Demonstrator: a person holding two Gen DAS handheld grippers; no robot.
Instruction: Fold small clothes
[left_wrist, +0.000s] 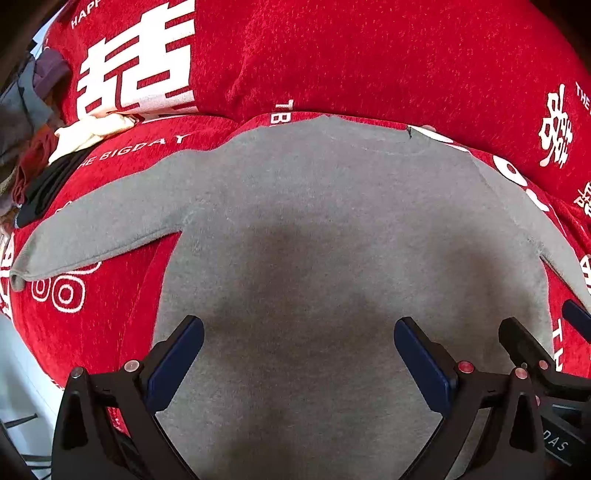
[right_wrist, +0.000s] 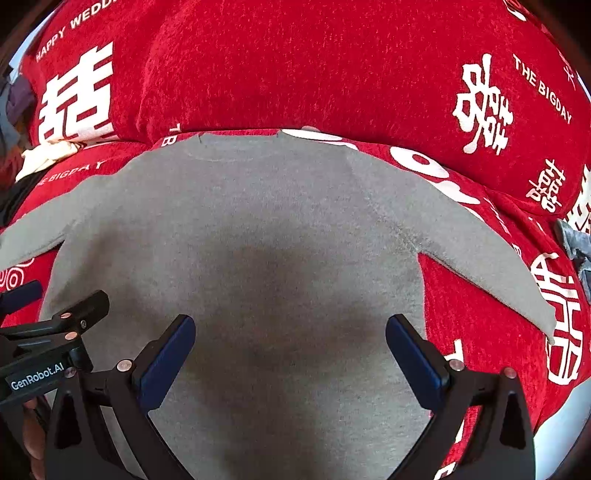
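**Grey top lying flat, both tongs gaping above it**

A grey sweater (left_wrist: 314, 221) is lying spread on the red printed cover (left_wrist: 369, 55), neckline toward twelve o'clock, sleeves reaching out toward nine and three. The left gripper (left_wrist: 299, 354) and right gripper (right_wrist: 290, 350) are hovering over its body, fingers wide apart, gripping nothing.

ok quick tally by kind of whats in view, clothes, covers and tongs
grey sweater, spread flat: 1
cream garment in the side pile: 1
other clothes in that pile: too jumbled to count
red printed cover underneath: 1
open tongs, left tongs and right tongs: 2
total countable: 5
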